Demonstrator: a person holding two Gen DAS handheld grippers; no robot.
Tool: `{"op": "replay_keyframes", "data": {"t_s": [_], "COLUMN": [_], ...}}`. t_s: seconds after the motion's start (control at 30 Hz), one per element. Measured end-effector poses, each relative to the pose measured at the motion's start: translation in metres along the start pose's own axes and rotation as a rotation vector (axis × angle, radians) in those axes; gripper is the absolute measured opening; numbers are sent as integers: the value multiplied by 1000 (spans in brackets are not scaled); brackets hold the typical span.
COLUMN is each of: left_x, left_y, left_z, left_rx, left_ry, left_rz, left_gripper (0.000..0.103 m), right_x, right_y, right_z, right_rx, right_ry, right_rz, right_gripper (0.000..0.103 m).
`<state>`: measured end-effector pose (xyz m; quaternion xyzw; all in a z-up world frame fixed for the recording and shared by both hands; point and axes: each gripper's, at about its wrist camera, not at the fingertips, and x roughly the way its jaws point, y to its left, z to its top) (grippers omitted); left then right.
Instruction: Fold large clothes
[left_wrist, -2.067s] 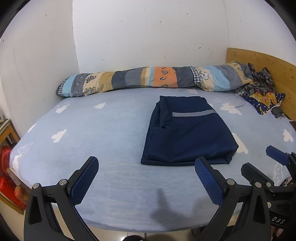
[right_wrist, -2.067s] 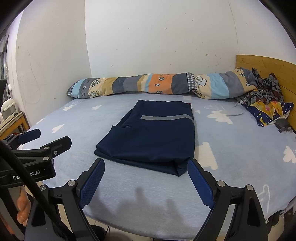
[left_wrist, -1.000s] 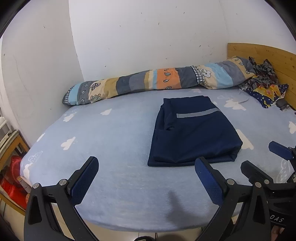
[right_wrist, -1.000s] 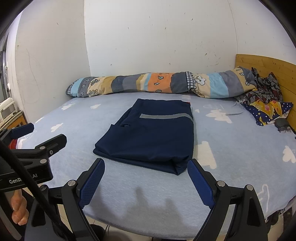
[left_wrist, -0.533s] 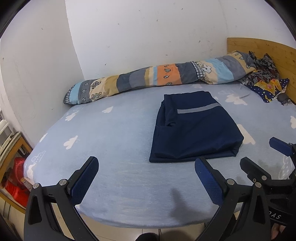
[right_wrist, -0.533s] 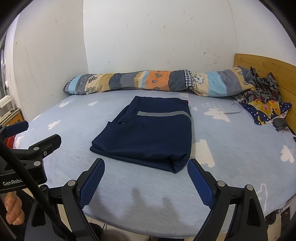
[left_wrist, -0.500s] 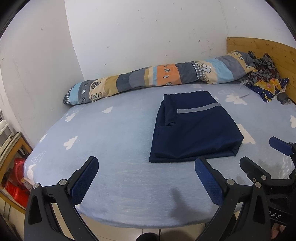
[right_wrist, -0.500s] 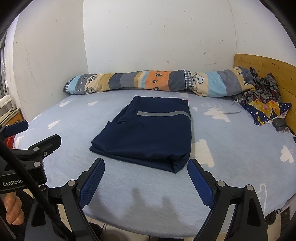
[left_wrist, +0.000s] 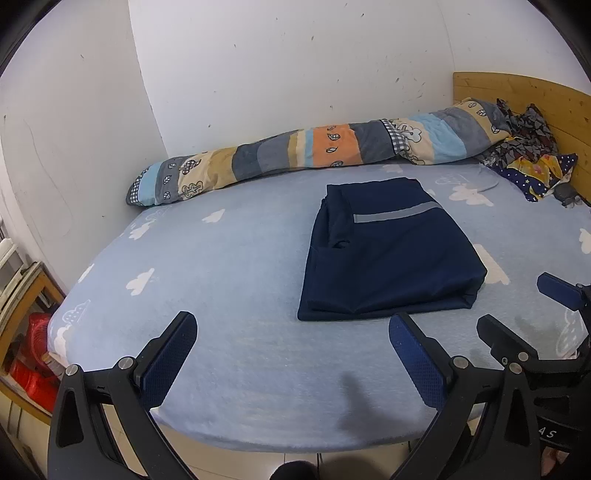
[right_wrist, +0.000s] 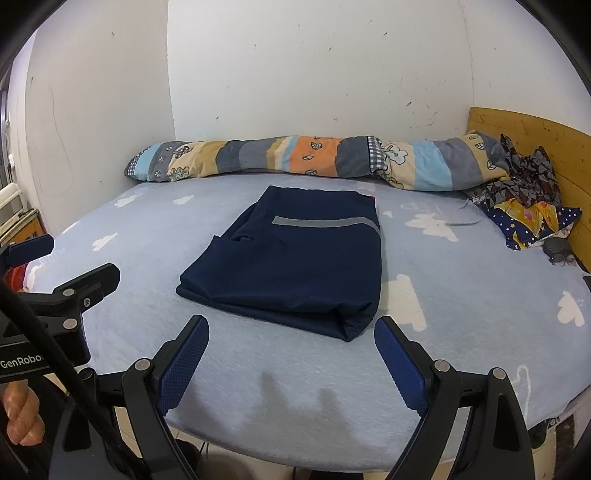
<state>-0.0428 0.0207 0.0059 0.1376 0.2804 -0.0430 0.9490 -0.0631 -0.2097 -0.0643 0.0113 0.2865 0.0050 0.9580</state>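
Note:
A navy garment with a grey stripe (left_wrist: 388, 251) (right_wrist: 295, 258) lies folded into a flat rectangle in the middle of the light blue cloud-print bed (left_wrist: 221, 280) (right_wrist: 461, 288). My left gripper (left_wrist: 291, 354) hangs open near the bed's front edge, short of the garment and holding nothing. My right gripper (right_wrist: 291, 354) is open too, its blue pads just short of the garment's near folded edge. Each gripper shows at the side of the other's view: the right one (left_wrist: 546, 314) and the left one (right_wrist: 70, 266).
A long patchwork bolster (left_wrist: 314, 155) (right_wrist: 314, 158) lies along the white back wall. Crumpled patterned clothes (left_wrist: 532, 162) (right_wrist: 524, 206) sit by the wooden headboard (right_wrist: 524, 136) at right. A wooden stand with red things (left_wrist: 29, 332) is left of the bed. A hand (right_wrist: 20, 417) holds the left gripper.
Both grippers have pulled back and risen slightly, so the bed and folded garment look a little farther away. The garment has not moved, and both grippers stay open.

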Motion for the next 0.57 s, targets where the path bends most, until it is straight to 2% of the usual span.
{"op": "replay_keyframes", "data": {"t_s": [0.27,0.43,0.57], "left_x": [0,3,6], "left_y": [-1,4,10], "left_z": [0,1,2], "left_rx": [-3,-36,-64], "left_ry": [3,42,58], "left_rz": [-13,-89,-73], "left_gripper": [103,103,103], "right_x": [2,4,4], "right_y": [0,-2,-3], "right_z": [-1,-2,-2], "right_rx": [-14,-16,-8], "right_ry": [4,7,9], "right_rz": [-1,5,7], "right_gripper": [94,94,94]}}
